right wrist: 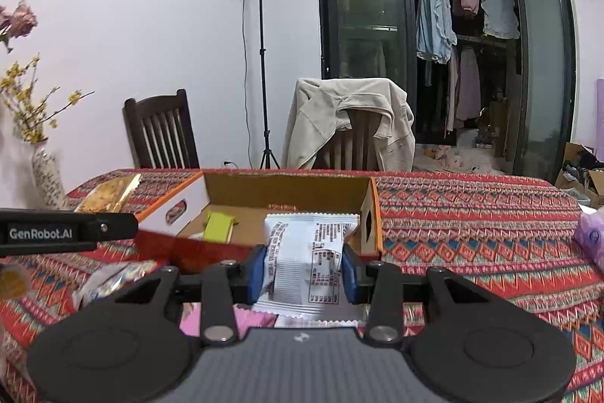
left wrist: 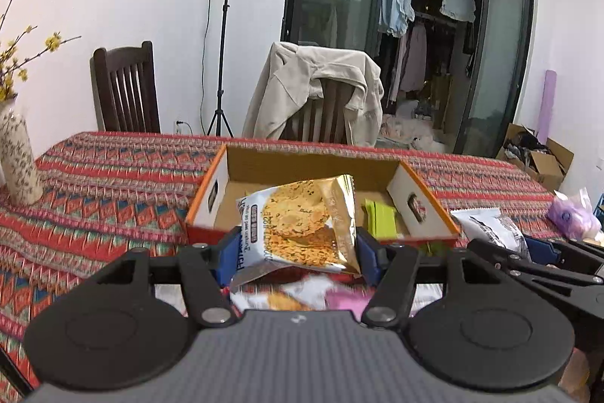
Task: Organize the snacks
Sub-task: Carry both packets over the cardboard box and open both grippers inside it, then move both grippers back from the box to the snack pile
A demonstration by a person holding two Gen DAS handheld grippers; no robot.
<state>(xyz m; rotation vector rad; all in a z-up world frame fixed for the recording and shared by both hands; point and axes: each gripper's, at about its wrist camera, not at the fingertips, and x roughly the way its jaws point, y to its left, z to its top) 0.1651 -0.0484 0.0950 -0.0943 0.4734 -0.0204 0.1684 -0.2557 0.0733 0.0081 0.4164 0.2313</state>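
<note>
Jaws clamped: left gripper (left wrist: 298, 248) on cookie packet (left wrist: 302, 229), right gripper (right wrist: 302, 274) on white sachet (right wrist: 307, 259). Risk: slick foil slipping short of cardboard box (right wrist: 287, 191).

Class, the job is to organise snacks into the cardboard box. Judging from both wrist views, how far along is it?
Done: a green packet already lies in the open cardboard box. In hand: the left gripper holds a gold cookie packet; the right gripper holds a white printed packet, both short of the box. Left: loose wrappers remain on the patterned tablecloth.
</note>
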